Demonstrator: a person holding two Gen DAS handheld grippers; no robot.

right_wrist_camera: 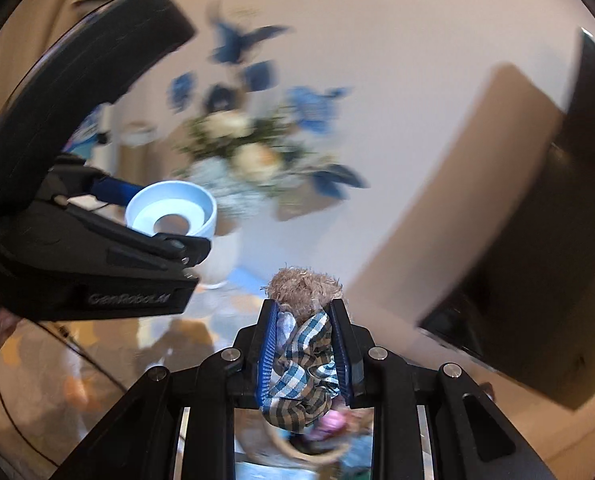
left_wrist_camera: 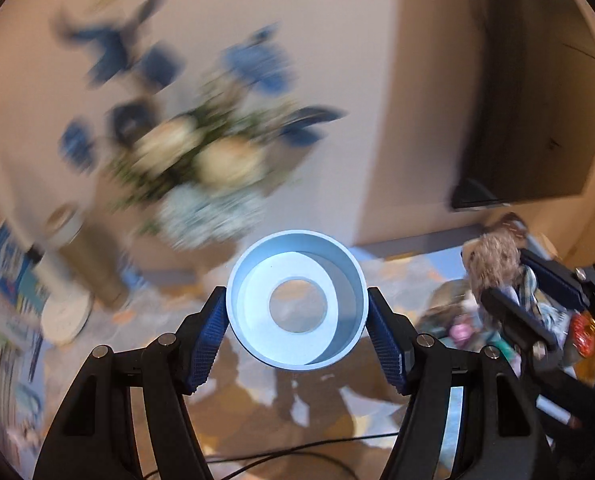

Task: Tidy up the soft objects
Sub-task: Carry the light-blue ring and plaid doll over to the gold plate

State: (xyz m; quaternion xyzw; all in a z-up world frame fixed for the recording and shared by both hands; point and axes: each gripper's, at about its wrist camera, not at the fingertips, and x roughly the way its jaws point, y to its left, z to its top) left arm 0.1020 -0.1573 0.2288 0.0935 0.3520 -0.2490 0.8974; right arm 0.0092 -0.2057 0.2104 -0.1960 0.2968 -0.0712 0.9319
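A furry toy bear (right_wrist_camera: 303,290) in a checked scarf (right_wrist_camera: 305,364) is pinched at the middle by the right gripper (right_wrist_camera: 305,356); being soft and light, it squashes easily. A stiff blue cup (left_wrist_camera: 297,300) is clamped in the left gripper (left_wrist_camera: 297,332).

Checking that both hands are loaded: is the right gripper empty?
No: the right gripper is shut on a brown plush toy wearing checked cloth.

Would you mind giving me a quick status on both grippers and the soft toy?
Left gripper shut on light blue ring cup. Right gripper shut on teddy bear by its plaid cloth. Both held off the floor. Nothing between them.
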